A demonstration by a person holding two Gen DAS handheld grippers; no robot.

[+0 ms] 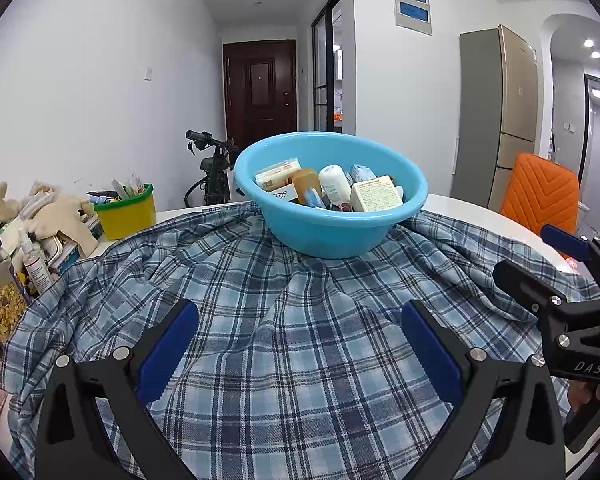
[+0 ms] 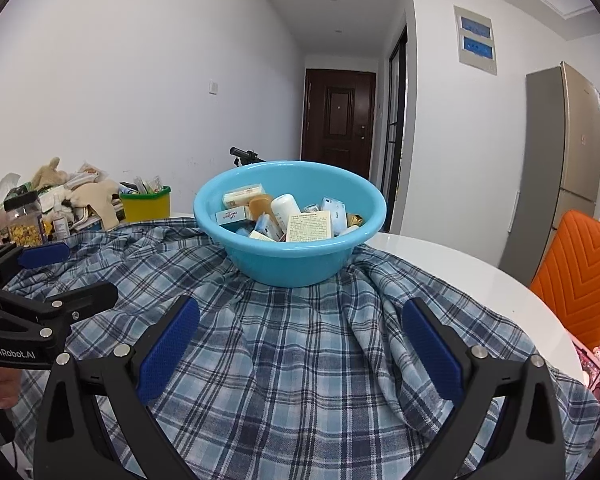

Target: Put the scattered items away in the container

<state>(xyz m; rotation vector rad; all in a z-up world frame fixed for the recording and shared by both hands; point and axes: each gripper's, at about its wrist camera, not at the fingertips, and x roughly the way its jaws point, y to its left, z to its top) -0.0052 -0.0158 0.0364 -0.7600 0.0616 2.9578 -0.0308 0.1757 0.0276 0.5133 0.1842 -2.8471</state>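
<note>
A light blue basin (image 1: pixel 332 236) stands on a blue plaid cloth (image 1: pixel 292 340) and holds several small boxes, a white bottle (image 1: pixel 335 185) and an amber bottle. It also shows in the right wrist view (image 2: pixel 292 260) with a printed white box (image 2: pixel 309 226) at the front. My left gripper (image 1: pixel 300 312) is open and empty above the cloth, short of the basin. My right gripper (image 2: pixel 300 312) is open and empty too, and it appears at the right edge of the left wrist view (image 1: pixel 540 256). The left gripper appears at the left of the right wrist view (image 2: pixel 72 272).
A yellow and green bin (image 1: pixel 127 213) with packets, soft toys (image 1: pixel 56 208), a spray bottle (image 1: pixel 36 264) and a jar stand at the table's left. An orange chair (image 1: pixel 540 192) stands right of the white round table (image 2: pixel 440 256). A fridge stands behind it.
</note>
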